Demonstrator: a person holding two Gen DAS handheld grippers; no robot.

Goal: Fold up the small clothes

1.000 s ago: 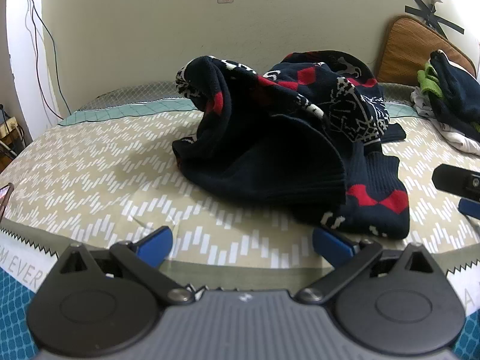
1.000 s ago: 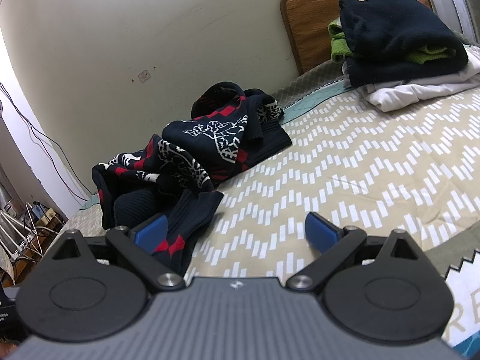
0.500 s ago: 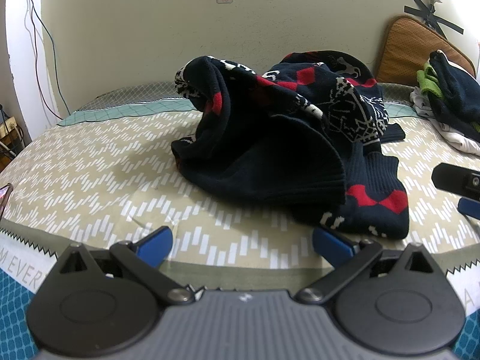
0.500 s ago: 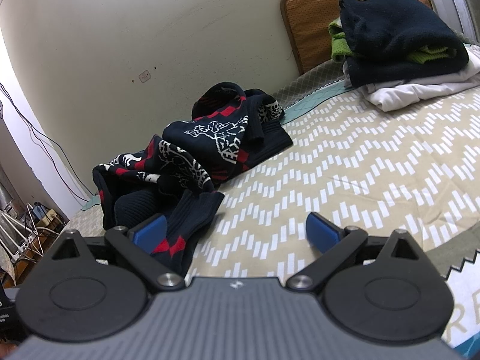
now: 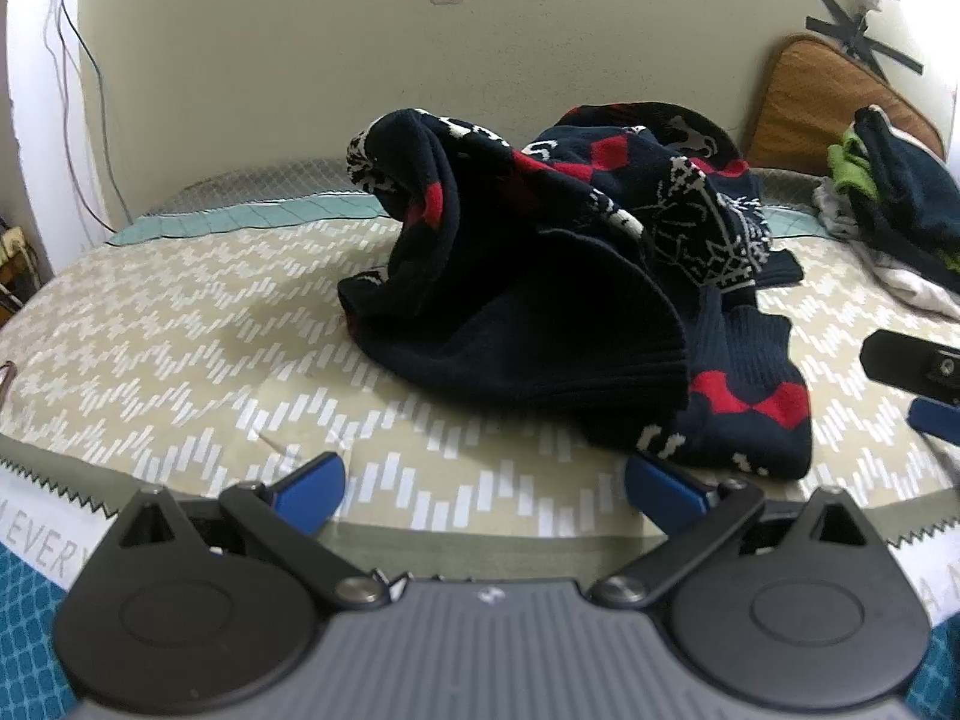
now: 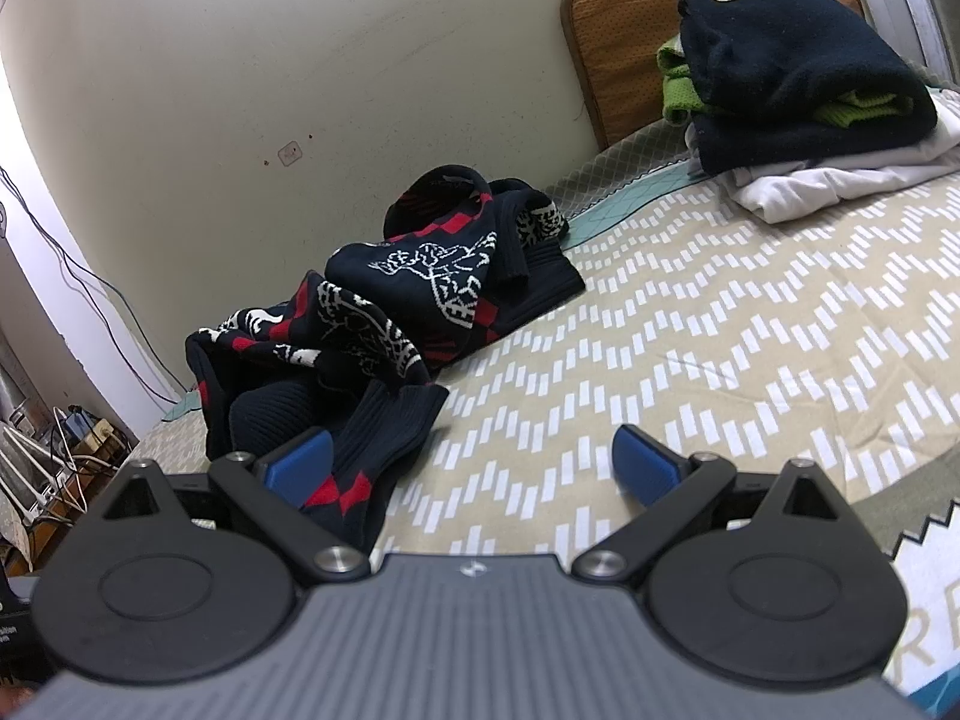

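A crumpled navy knit sweater [image 5: 540, 300] with red diamonds and white patterns lies heaped on the bed; it also shows in the right wrist view [image 6: 372, 348]. One cuff with red diamonds [image 5: 744, 402] lies nearest. My left gripper [image 5: 483, 489] is open and empty, low at the bed's front edge, just short of the sweater. My right gripper [image 6: 471, 468] is open and empty, its left finger [image 6: 300, 468] beside the cuff. The right gripper's tip shows at the right edge of the left wrist view [image 5: 912, 360].
The bed has a beige zigzag sheet [image 6: 690, 348]. A stack of folded clothes [image 6: 798, 96], navy, green and white, sits at the back right against a brown cushion [image 6: 624, 36]. The wall runs behind the bed. Cables and clutter stand off the left side [image 6: 54, 456].
Almost nothing differs. The left wrist view has shifted very slightly; both grippers stay open and the sweater has not moved.
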